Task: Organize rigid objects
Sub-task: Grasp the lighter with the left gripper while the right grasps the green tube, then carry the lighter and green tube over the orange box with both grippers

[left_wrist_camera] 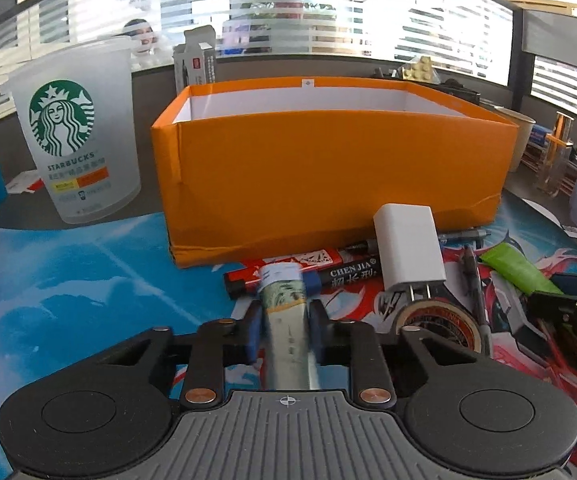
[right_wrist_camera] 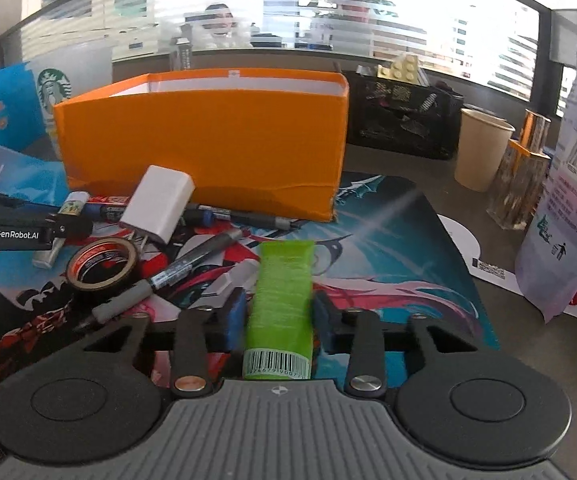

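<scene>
My left gripper is shut on a grey-green tube with a white cap, held low over the mat in front of the orange box. My right gripper is shut on a bright green tube with a barcode at its near end, right of the pile. The orange box stands open behind. On the mat lie a white charger, a tape roll, markers and pens. The charger and tape roll also show in the right wrist view.
A frosted Starbucks cup stands left of the box. A paper cup, a black mesh organiser, a clear stand and a plastic bag stand at the right. A printed mat covers the desk.
</scene>
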Action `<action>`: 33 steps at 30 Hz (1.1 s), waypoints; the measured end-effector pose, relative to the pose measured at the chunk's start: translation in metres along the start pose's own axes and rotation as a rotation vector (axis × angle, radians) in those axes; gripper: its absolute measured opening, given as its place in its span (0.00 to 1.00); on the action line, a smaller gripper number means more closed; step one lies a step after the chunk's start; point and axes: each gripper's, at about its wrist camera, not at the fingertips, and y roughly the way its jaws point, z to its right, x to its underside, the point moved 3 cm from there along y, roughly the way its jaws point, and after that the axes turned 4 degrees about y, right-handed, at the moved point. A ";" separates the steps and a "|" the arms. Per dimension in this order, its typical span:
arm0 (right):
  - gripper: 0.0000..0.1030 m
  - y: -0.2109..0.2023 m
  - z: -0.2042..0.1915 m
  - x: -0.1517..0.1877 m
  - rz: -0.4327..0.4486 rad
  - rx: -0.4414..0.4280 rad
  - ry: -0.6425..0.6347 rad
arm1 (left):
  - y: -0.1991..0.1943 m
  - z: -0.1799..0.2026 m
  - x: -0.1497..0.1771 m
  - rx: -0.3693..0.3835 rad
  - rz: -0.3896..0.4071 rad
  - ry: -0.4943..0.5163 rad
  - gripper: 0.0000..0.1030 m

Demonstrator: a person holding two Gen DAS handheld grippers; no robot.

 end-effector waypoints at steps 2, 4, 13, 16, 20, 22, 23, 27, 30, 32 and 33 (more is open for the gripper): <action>0.30 0.000 -0.004 0.000 0.004 0.012 -0.024 | -0.002 -0.003 0.002 0.008 0.000 -0.007 0.20; 0.30 0.000 -0.004 0.000 0.004 0.009 -0.024 | -0.004 -0.006 0.003 0.010 -0.004 -0.018 0.20; 0.29 -0.011 -0.007 -0.003 0.038 -0.011 -0.009 | -0.018 -0.015 0.004 0.025 0.006 -0.052 0.20; 0.29 -0.016 -0.010 -0.005 0.059 -0.010 -0.022 | -0.024 -0.017 0.001 0.027 0.022 -0.055 0.20; 0.29 -0.022 -0.012 -0.008 0.081 -0.018 -0.024 | -0.029 -0.016 -0.003 0.026 0.035 -0.049 0.20; 0.29 -0.025 -0.013 -0.010 0.092 -0.016 -0.031 | -0.032 -0.016 -0.005 0.028 0.043 -0.044 0.20; 0.29 -0.026 -0.014 -0.011 0.097 -0.017 -0.032 | -0.035 -0.015 -0.007 0.028 0.049 -0.042 0.20; 0.29 -0.031 -0.017 -0.015 0.116 -0.022 -0.040 | -0.042 -0.015 -0.012 0.028 0.067 -0.037 0.20; 0.29 -0.035 -0.019 -0.018 0.128 -0.028 -0.045 | -0.048 -0.015 -0.015 0.025 0.078 -0.036 0.20; 0.29 -0.038 -0.020 -0.020 0.137 -0.032 -0.051 | -0.052 -0.015 -0.016 0.024 0.084 -0.036 0.20; 0.29 -0.039 -0.021 -0.021 0.142 -0.034 -0.052 | -0.053 -0.015 -0.017 0.022 0.088 -0.036 0.20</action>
